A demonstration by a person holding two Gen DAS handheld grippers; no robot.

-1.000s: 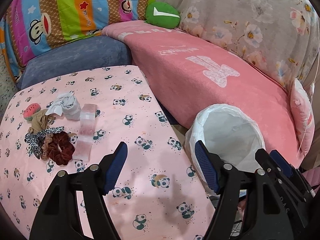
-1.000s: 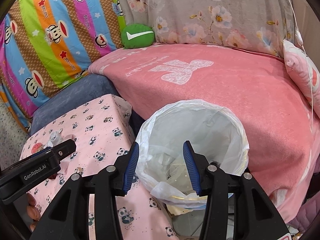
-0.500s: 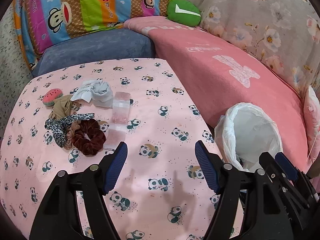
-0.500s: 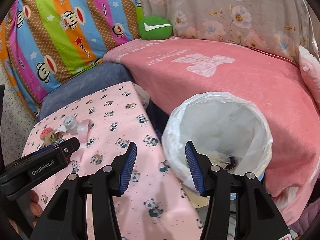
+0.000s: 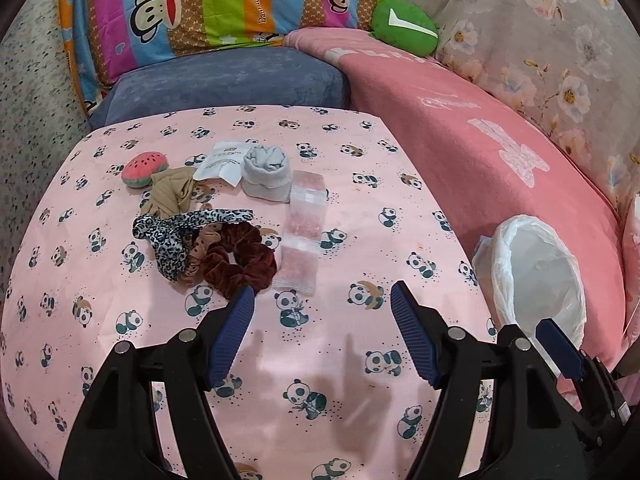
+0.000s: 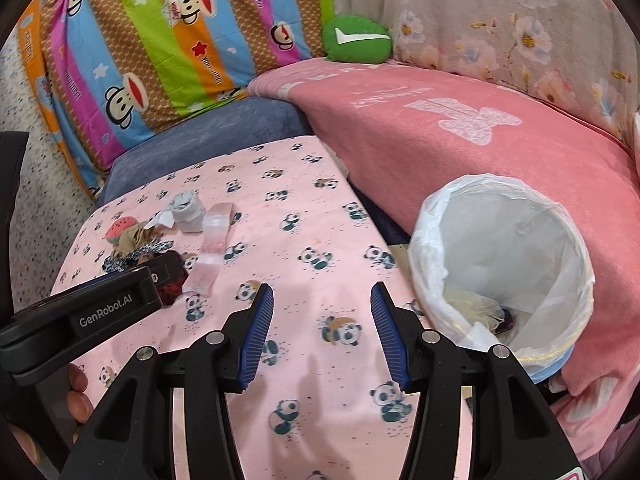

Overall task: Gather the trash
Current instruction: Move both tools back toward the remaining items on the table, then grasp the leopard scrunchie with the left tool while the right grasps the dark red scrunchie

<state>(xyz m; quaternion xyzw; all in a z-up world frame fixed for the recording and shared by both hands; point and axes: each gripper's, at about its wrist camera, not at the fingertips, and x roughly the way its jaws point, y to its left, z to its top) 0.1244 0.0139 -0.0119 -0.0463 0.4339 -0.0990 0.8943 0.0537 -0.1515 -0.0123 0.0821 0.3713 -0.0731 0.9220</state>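
On the pink panda-print table [image 5: 360, 360] lies a clear plastic packet strip [image 5: 302, 232], a white paper wrapper [image 5: 222, 162] and a rolled grey sock [image 5: 266, 174]. My left gripper [image 5: 322, 300] hovers open just short of the packet strip, nothing between its fingers. In the right wrist view my right gripper [image 6: 322, 298] is open and empty over the table [image 6: 320, 248], with the packet strip [image 6: 212, 248] to its left. The white-lined trash bin [image 6: 504, 276] stands at its right, with some trash inside. The same bin [image 5: 536, 276] shows at the right in the left wrist view.
Hair scrunchies [image 5: 232, 256], a leopard-print tie [image 5: 180, 232], a tan cloth [image 5: 172, 196] and a watermelon toy [image 5: 144, 168] sit left of the packet. A pink-covered sofa [image 5: 480, 152], a blue cushion [image 5: 224, 76] and a striped pillow [image 5: 224, 4] ring the table. A green cushion [image 6: 356, 38] lies behind.
Both grippers have swung left from over the bin to over the table. The pile of items now sits nearer the left gripper. Both stayed open.
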